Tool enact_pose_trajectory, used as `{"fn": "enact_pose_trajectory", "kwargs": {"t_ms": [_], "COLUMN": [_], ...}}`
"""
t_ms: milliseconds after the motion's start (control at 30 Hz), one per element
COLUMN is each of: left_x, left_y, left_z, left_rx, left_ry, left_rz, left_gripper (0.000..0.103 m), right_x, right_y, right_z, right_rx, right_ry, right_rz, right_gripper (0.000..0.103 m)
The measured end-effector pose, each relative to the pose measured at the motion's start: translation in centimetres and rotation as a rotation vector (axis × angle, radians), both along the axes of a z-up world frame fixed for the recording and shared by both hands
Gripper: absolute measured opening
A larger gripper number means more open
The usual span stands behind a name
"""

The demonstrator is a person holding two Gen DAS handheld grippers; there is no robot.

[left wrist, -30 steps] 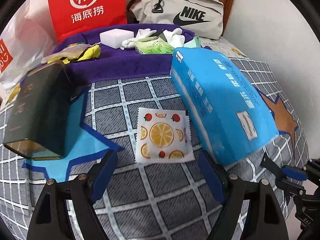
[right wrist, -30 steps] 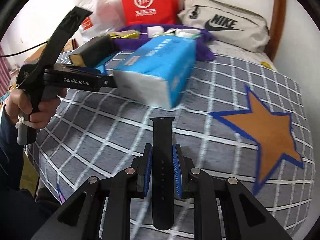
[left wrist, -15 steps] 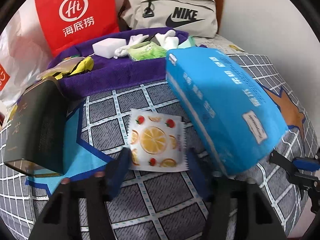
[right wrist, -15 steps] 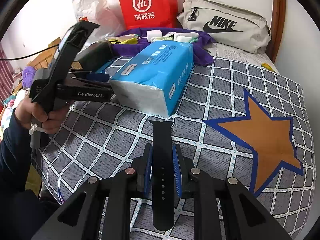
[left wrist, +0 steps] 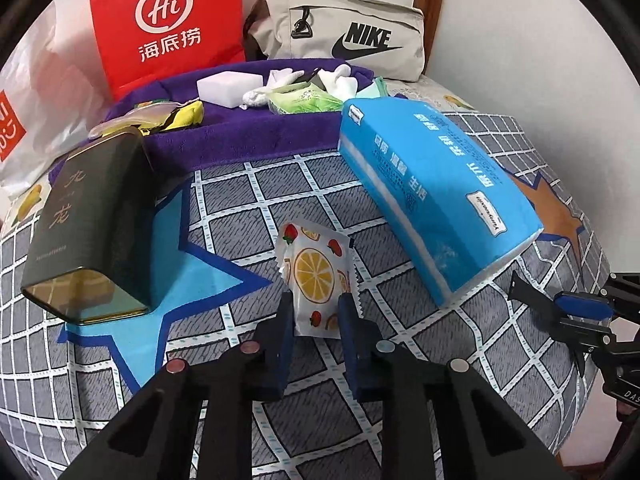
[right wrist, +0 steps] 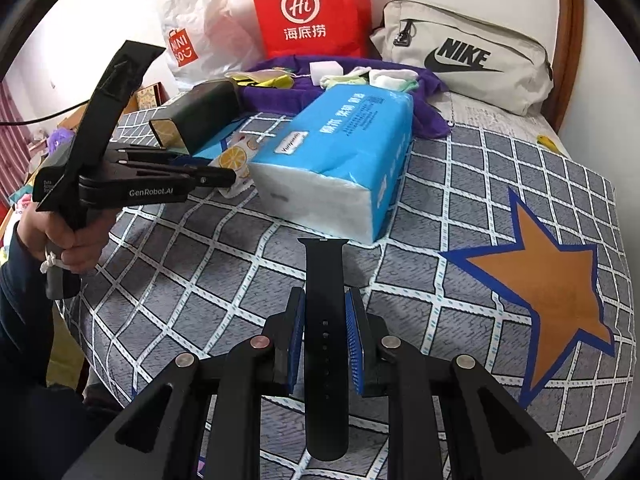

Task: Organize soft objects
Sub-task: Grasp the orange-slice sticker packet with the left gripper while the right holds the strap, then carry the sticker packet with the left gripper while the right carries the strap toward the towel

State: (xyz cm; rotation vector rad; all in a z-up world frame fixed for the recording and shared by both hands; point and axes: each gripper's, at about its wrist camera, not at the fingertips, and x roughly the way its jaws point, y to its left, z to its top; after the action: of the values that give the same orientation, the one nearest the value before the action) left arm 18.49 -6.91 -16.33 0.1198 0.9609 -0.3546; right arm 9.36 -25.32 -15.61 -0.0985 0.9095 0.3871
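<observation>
My left gripper (left wrist: 315,309) is shut on a white packet printed with an orange slice and strawberries (left wrist: 314,268), which buckles upward between the jaws over the checked bed cover. In the right wrist view the packet (right wrist: 235,159) shows at the left gripper's tip. My right gripper (right wrist: 325,312) is shut on a black watch strap (right wrist: 325,300), held flat above the bed. A blue tissue pack (left wrist: 432,200) lies right of the packet; it also shows in the right wrist view (right wrist: 344,152). A purple towel (left wrist: 248,132) behind holds several small soft items.
A dark green tin (left wrist: 92,216) lies on its side to the left. A red paper bag (left wrist: 168,20), a beige Nike pouch (left wrist: 348,32) and a white plastic bag (right wrist: 196,32) stand at the back. The wall and wooden bedpost (right wrist: 568,40) bound the right side.
My left gripper moved forward and closed on the fruit-print packet, which now bends up between the jaws. The right gripper keeps holding the strap, shifted only slightly.
</observation>
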Motion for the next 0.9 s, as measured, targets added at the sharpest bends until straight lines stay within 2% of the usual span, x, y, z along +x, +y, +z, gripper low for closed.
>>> {"fn": "enact_pose_trajectory", "kwargs": {"t_ms": [133, 267, 400, 900], "left_x": [-0.2, -0.5, -0.9, -3.0], "left_y": [0.0, 0.5, 0.5, 2.0], "left_z": [0.1, 0.8, 1.5, 4.3], "left_rx": [-0.001, -0.047, -0.051, -0.090], "left_ry": [-0.007, 0.000, -0.015, -0.051], "left_rz": [0.000, -0.007, -0.018, 0.012], "left_gripper": [0.020, 0.013, 0.009, 0.007], "right_x": [0.0, -0.2, -0.4, -1.1], "right_y": [-0.2, -0.6, -0.5, -0.6], "right_z": [0.2, 0.4, 1.0, 3.8], "right_rx": [-0.002, -0.001, 0.002, 0.046], "right_ry": [-0.001, -0.005, -0.022, -0.068], "right_rz": [-0.013, -0.037, -0.042, -0.069], "right_gripper": [0.020, 0.020, 0.020, 0.020]}}
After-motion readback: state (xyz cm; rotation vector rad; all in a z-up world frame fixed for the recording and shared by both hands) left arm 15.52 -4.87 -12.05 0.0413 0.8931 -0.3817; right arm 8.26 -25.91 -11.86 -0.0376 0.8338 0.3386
